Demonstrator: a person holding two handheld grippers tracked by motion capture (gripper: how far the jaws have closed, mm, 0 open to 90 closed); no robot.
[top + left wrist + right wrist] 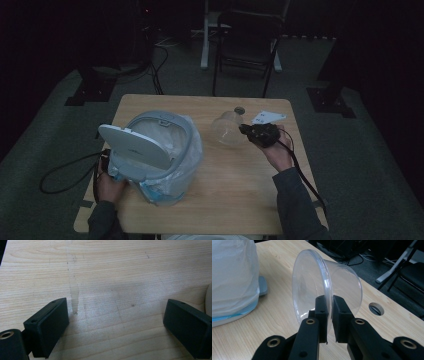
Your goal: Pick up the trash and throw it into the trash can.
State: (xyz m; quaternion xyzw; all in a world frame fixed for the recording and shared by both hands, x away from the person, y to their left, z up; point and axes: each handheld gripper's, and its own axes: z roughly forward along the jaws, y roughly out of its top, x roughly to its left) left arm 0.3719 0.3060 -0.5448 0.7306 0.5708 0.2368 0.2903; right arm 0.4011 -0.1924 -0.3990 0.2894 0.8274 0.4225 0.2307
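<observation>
My right gripper (pixel 329 312) pinches the thin rim of the clear plastic cup (pixel 324 290), held tipped on its side above the table (pixel 235 170), right of the lined bin (pixel 155 155). That slick rim could slip free. The cup looks empty; the bin's inside I cannot see. My left gripper (pixel 117 322) hangs open.

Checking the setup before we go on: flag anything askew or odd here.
The clear cup lies tipped sideways, pinched by its rim in the right gripper. The bin lid stands open. A faint pale streak marks the table. No spill visible.
</observation>
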